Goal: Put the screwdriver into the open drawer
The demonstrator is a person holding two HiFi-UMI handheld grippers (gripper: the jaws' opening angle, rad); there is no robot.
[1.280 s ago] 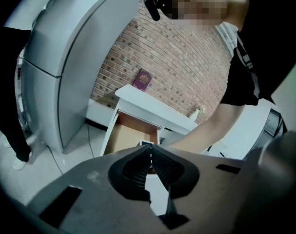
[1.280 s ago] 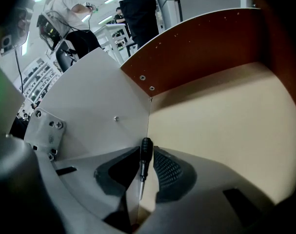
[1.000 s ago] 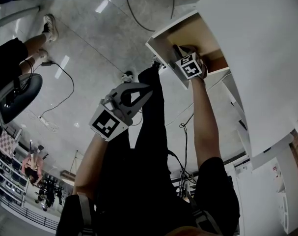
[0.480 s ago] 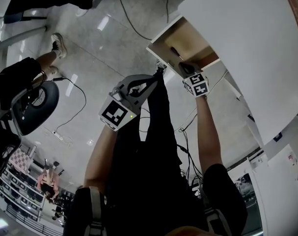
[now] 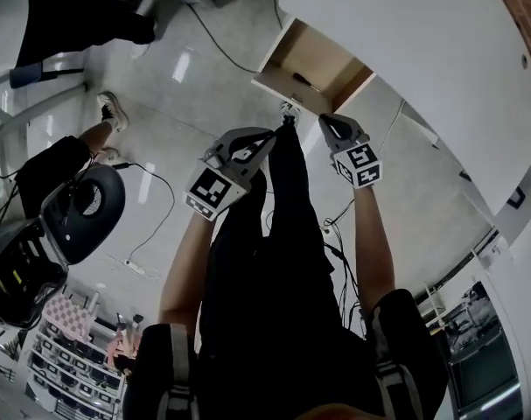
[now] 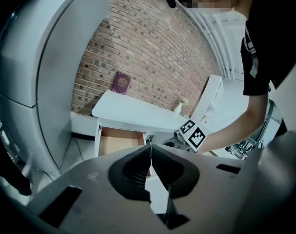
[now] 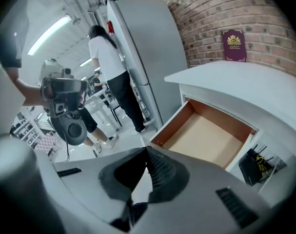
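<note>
Desk of white board (image 5: 422, 42) is the largest thing, at the upper right of the head view. Its open drawer with a light brown wooden inside (image 5: 322, 55) holds the thin dark screwdriver (image 5: 303, 80), which lies near the front panel. The 2 grippers, the grey left gripper (image 6: 149, 152) and the grey right gripper (image 7: 147, 155), hover near the drawer. Each has its jaws pressed together on nothing.

- Drawer (image 5: 313, 59): matt tan inside that looks like wood, with a smooth white painted front.
- Desk top (image 5: 422, 51) above the drawer: smooth, matt white.
- Floor (image 5: 204, 86) below the drawer: glossy grey, mirroring lamps.
- Wall (image 7: 206, 13) behind the drawer: rough brick.
- Right gripper (image 7: 147, 151): matt grey plastic-looking shell, black ribbed pads (image 7: 160, 172).
</note>
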